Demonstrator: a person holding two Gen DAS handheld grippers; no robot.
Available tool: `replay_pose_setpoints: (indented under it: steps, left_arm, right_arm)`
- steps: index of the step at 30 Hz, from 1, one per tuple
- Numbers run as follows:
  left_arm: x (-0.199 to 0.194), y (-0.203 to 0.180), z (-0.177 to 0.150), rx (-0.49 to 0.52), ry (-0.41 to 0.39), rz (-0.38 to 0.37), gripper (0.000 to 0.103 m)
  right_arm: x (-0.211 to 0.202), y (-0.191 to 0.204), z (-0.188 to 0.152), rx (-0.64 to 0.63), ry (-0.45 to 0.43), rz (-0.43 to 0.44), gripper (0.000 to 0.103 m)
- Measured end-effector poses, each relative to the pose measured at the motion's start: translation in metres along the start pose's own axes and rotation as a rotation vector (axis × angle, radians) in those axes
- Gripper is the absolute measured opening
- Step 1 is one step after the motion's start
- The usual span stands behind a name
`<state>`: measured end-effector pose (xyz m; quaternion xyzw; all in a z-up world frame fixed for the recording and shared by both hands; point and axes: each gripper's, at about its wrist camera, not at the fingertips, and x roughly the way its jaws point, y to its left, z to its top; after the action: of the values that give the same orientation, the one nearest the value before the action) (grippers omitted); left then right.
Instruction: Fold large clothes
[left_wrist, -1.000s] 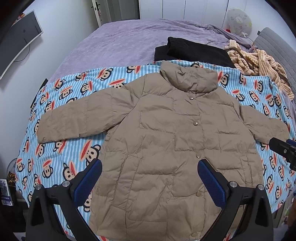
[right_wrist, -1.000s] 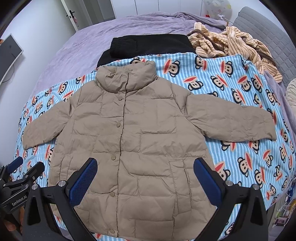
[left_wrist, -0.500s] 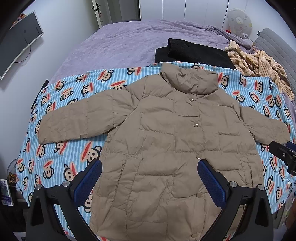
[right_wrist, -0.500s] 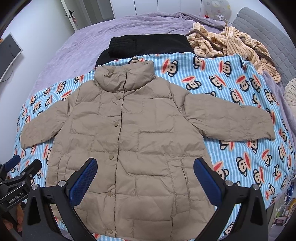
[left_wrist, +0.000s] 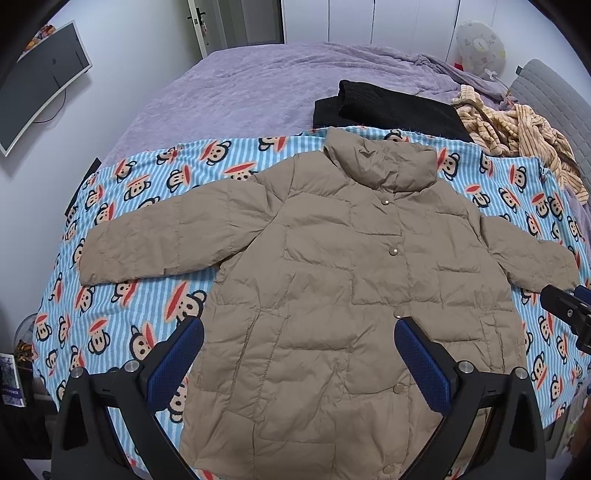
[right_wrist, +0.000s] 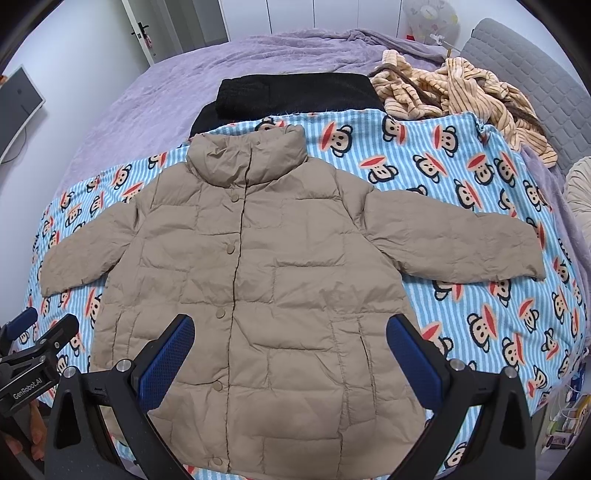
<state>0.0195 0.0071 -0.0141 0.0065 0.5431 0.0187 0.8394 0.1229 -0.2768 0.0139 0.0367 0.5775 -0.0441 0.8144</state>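
Note:
A tan puffer jacket (left_wrist: 332, 280) (right_wrist: 266, 280) lies flat and face up on a blue striped monkey-print blanket (left_wrist: 140, 317) (right_wrist: 461, 177), snapped closed, collar at the far side, both sleeves spread sideways. My left gripper (left_wrist: 299, 354) hovers open above the jacket's lower left part, holding nothing. My right gripper (right_wrist: 290, 347) hovers open above the lower right part, also with nothing between its blue pads. Each gripper shows at the edge of the other's view: the right gripper (left_wrist: 569, 314) and the left gripper (right_wrist: 37, 347).
The blanket covers the near part of a bed with a purple cover (left_wrist: 240, 92). A folded black garment (left_wrist: 388, 107) (right_wrist: 295, 94) lies beyond the collar. A striped beige garment (left_wrist: 524, 129) (right_wrist: 461, 92) is heaped at the far right. A monitor (left_wrist: 37, 81) hangs on the left wall.
Both views have crept slightly; the jacket sits a touch lower and nearer in the frames. Jacket and gripper openings are unchanged.

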Motion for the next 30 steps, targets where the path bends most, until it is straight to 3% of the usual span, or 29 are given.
replay_pose_setpoints:
  steps: [30]
  left_arm:
    - [-0.0070,0.0018,-0.0073,-0.008,-0.007,0.014,0.103]
  right_arm:
    - [-0.0025,0.0022,-0.0032,-0.001,-0.002,-0.002,0.103]
